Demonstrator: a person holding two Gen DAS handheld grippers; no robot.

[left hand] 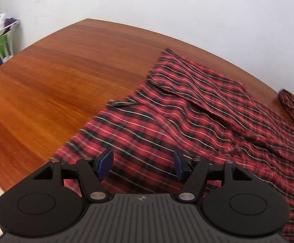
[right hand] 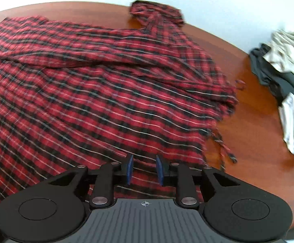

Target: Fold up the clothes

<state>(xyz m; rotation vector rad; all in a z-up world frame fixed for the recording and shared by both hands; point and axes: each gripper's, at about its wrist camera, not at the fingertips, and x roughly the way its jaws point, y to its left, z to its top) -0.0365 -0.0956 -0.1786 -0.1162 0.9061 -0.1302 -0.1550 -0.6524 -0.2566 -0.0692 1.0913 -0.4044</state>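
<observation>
A red plaid shirt (right hand: 98, 93) lies spread across a wooden table (left hand: 51, 77), rumpled, with one sleeve folded over its body and a cuff (left hand: 291, 106) poking out toward the far edge by the white wall. The left gripper (left hand: 144, 165) hangs over the shirt's near left part, close to where the cloth meets bare wood; its blue pads (left hand: 106, 165) stand wide apart with nothing pinched between them, only plaid showing below. The right gripper (right hand: 145, 170) hovers over the near right part of the shirt, not far from the frayed hem with its loose threads (right hand: 223, 148); its pads (right hand: 129, 169) are set narrow but parted, and I see a clear gap with cloth beneath rather than gripped. To the right, apart from the shirt, sits a small pile (right hand: 287, 85) of pale and dark clothes on the table. Off the far left corner stands a wire rack (left hand: 0, 38) holding bags. Both views are a little blurred.
</observation>
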